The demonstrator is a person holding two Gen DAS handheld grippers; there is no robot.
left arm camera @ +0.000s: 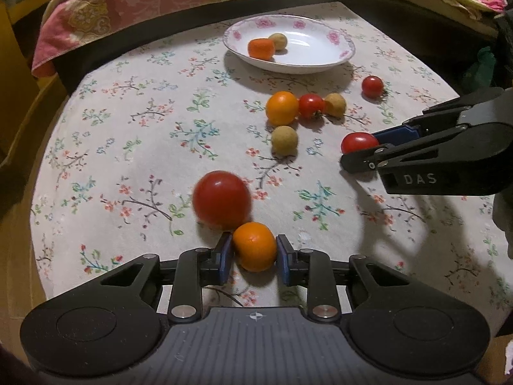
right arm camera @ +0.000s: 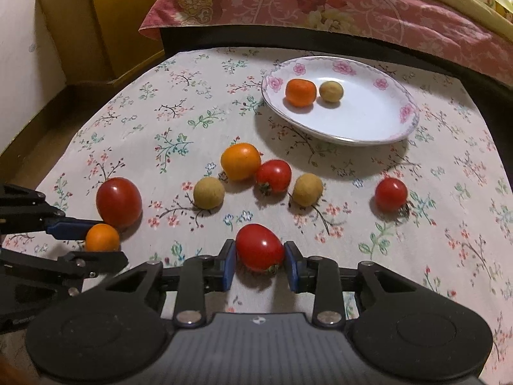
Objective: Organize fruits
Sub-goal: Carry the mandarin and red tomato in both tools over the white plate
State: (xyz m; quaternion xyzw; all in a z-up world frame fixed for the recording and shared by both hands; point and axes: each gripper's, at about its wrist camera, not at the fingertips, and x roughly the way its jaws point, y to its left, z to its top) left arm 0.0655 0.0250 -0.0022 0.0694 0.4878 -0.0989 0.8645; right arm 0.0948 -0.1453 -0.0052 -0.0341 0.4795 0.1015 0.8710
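My left gripper (left arm camera: 254, 254) is shut on a small orange (left arm camera: 255, 246) low over the floral cloth; it also shows in the right wrist view (right arm camera: 102, 237). A big red tomato (left arm camera: 222, 199) lies just beyond it. My right gripper (right arm camera: 259, 258) is shut on a red tomato (right arm camera: 259, 247), also seen in the left wrist view (left arm camera: 359, 142). A white flowered plate (left arm camera: 314, 61) at the far side holds a small orange (left arm camera: 261, 47) and a tan round fruit (left arm camera: 278, 41).
On the cloth between grippers and plate lie an orange fruit (right arm camera: 240, 161), two red tomatoes (right arm camera: 273, 175) (right arm camera: 391, 194) and two tan round fruits (right arm camera: 209, 192) (right arm camera: 308, 189). A bed with a pink quilt (right arm camera: 320, 3) runs behind the table; a yellow cabinet (right arm camera: 105, 16) stands left.
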